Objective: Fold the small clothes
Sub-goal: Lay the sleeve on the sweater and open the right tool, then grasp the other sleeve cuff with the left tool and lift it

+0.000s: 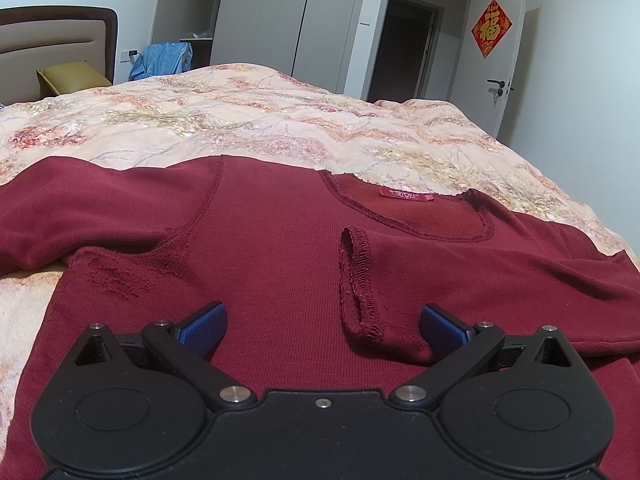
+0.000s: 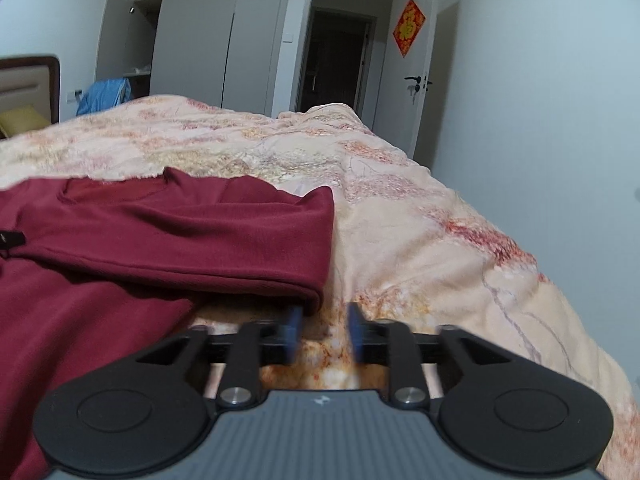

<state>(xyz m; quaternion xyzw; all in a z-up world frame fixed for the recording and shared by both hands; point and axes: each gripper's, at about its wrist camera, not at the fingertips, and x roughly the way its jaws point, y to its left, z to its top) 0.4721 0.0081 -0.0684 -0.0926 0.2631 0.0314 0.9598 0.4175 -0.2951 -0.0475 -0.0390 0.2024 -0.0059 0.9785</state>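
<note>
A dark red long-sleeved top (image 1: 272, 248) lies spread on the floral bedspread (image 1: 240, 120), neckline and pink label (image 1: 406, 196) facing away. One sleeve is folded across the chest, its cuff (image 1: 356, 280) lying between my left fingers. My left gripper (image 1: 322, 322) is wide open, low over the top's body, holding nothing. In the right wrist view the folded sleeve's bend (image 2: 248, 232) lies on the bedspread (image 2: 420, 240). My right gripper (image 2: 323, 326) is partly open and empty, just off the sleeve fold's near right corner, its left fingertip (image 2: 294, 320) beside the fabric edge.
The bed's right edge drops off toward a white wall (image 2: 540, 120). A padded headboard (image 1: 56, 40) and yellow pillow (image 1: 72, 76) stand far left, with blue cloth (image 1: 164, 58) beyond the bed. Wardrobe doors (image 1: 272, 12) and a dark doorway (image 1: 404, 48) lie behind.
</note>
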